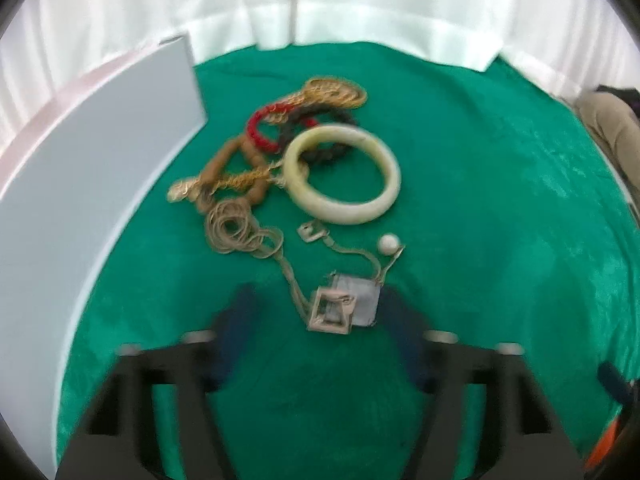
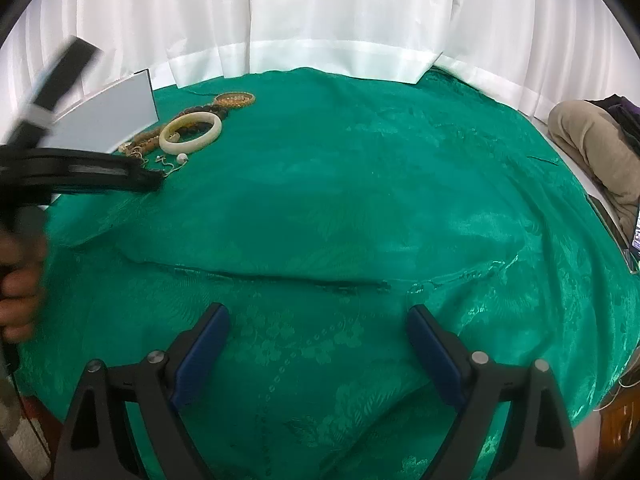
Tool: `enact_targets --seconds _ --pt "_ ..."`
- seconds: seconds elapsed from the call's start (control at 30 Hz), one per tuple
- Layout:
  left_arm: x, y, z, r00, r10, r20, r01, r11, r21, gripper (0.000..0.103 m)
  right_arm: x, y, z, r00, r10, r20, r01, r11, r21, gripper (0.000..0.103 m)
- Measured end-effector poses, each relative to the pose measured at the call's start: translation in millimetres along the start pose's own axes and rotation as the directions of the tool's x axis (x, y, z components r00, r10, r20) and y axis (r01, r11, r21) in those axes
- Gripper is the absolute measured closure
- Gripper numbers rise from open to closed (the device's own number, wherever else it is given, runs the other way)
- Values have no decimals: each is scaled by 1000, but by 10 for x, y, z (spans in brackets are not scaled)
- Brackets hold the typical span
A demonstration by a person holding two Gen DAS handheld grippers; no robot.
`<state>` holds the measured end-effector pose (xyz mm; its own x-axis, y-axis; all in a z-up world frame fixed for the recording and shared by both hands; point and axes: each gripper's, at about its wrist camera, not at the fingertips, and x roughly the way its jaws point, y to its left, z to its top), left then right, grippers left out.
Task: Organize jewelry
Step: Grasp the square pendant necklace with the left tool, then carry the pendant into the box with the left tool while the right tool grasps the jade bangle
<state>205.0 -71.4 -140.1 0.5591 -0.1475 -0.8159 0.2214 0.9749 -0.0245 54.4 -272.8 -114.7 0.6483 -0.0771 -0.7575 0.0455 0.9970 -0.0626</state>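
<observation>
A heap of jewelry lies on the green cloth [image 1: 480, 200]. It holds a pale jade bangle [image 1: 344, 176], red beads [image 1: 260, 128], dark beads [image 1: 320, 120], a gold chain [image 1: 336, 92], brown wooden beads [image 1: 224, 164] and a coil of thin chain [image 1: 236, 228]. Nearer to me, a thin necklace carries a pearl [image 1: 389, 243] and a square pendant [image 1: 332, 312] with a grey tag [image 1: 364, 304]. My left gripper [image 1: 318, 296] stands open around that pendant, its pads clear of it. The right wrist view shows the bangle [image 2: 191, 133] far left. My right gripper [image 2: 317, 312] is open over bare cloth.
A white board [image 1: 80, 184] stands along the left of the heap. White curtains [image 2: 320, 12] hang behind the table. A person's hand [image 2: 20, 292] holds the left gripper's handle. A bent leg in beige trousers [image 2: 588, 140] rests at the far right edge.
</observation>
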Motion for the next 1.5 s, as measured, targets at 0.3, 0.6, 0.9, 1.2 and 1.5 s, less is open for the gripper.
enact_targets --seconds 0.3,0.6,0.9,1.2,1.5 --pt "-494 562 -607 994 -106 6 106 983 -148 70 -11 -29 28 999 37 -29 -37 999 -27 10" --pt "-767 751 -914 997 -62 34 67 985 -161 68 -32 466 974 945 322 -55 -327 935 -138 12" --pt "-766 760 -969 998 -48 36 52 993 -106 32 1056 1547 1752 920 307 -244 -387 817 -427 34" --pt "-873 914 -908 991 -122 46 129 976 -174 71 964 1312 1857 867 410 -284 -482 835 -266 92" --pt "-1706 1014 -511 960 -194 202 235 950 -206 71 197 1052 2133 805 565 -183 -592 784 -186 92"
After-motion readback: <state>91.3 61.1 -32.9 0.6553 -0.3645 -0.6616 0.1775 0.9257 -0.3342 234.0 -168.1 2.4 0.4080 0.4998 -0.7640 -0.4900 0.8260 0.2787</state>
